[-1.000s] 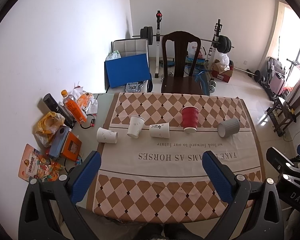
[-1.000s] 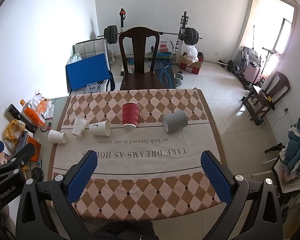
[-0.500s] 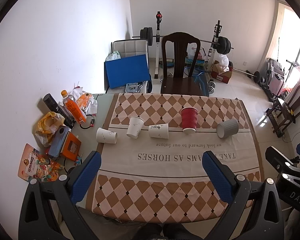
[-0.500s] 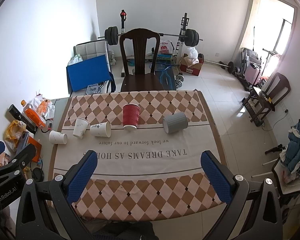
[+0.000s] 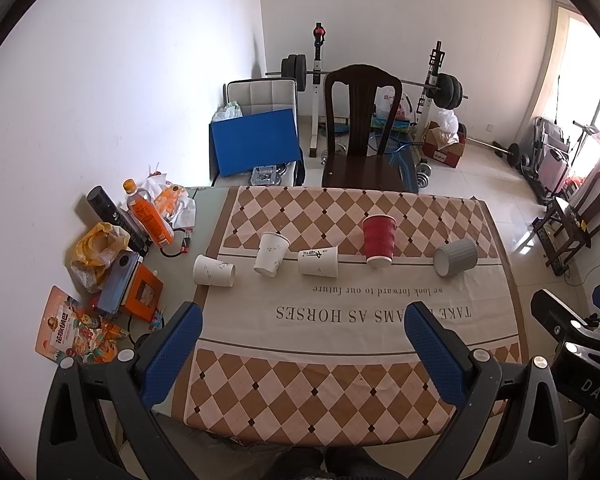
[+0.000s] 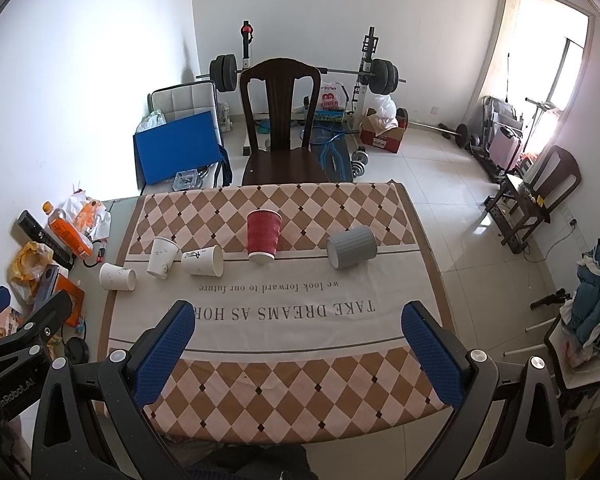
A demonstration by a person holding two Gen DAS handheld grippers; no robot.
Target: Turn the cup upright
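Observation:
Several cups stand in a row across the checkered tablecloth [image 5: 340, 392]. A red ribbed cup [image 5: 378, 240] [image 6: 263, 236] stands upside down. A grey ribbed cup [image 5: 455, 257] [image 6: 351, 247] lies on its side. One white paper cup [image 5: 272, 254] [image 6: 163, 257] stands upside down and tilted, two others [image 5: 318, 262] [image 5: 214, 271] lie on their sides. My left gripper [image 5: 300, 332] and right gripper [image 6: 298, 330] are both open and empty, held high over the table's near edge, far from the cups.
Clutter lies at the table's left: an orange bottle [image 5: 146, 213], a yellow bag [image 5: 94, 248], a phone [image 5: 118, 282], a snack packet [image 5: 72, 332]. A dark wooden chair [image 5: 362, 140] stands behind the table. Gym weights and a blue board [image 5: 256, 140] stand beyond.
Both grippers have drifted slightly back and up; the cups sit a little lower in view. Nothing on the table has moved.

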